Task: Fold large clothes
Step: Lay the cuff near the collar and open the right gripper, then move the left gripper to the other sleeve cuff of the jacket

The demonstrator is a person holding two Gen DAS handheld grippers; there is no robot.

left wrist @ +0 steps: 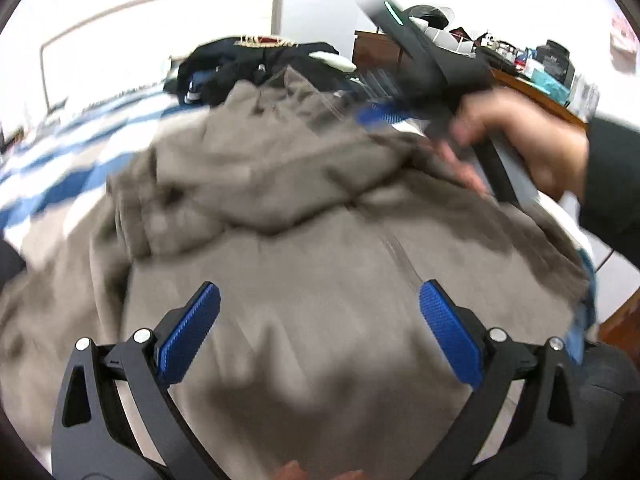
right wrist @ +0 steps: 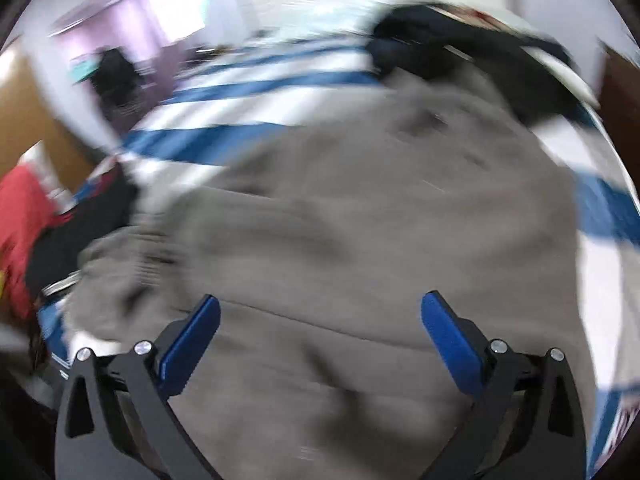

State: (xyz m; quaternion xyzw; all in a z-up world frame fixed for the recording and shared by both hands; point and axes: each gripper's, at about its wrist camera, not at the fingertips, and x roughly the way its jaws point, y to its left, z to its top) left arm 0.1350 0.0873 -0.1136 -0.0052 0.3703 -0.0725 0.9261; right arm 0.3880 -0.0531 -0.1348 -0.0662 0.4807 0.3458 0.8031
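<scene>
A large grey-brown hooded jacket (left wrist: 304, 248) lies spread on a bed with a blue and white checked cover (left wrist: 60, 168). Its hood is bunched at the far side. My left gripper (left wrist: 320, 304) is open and empty, hovering over the jacket's body near the zip. The right gripper (left wrist: 384, 114), held in a hand, shows blurred at the jacket's far right shoulder. In the right wrist view the jacket (right wrist: 360, 208) fills the frame and my right gripper (right wrist: 320, 316) is open and empty above it. Both views are motion-blurred.
A pile of dark clothes (left wrist: 256, 64) lies at the far end of the bed, also seen in the right wrist view (right wrist: 460, 52). A cluttered wooden desk (left wrist: 532, 80) stands at the right. Red and black items (right wrist: 36, 232) lie at the bed's left edge.
</scene>
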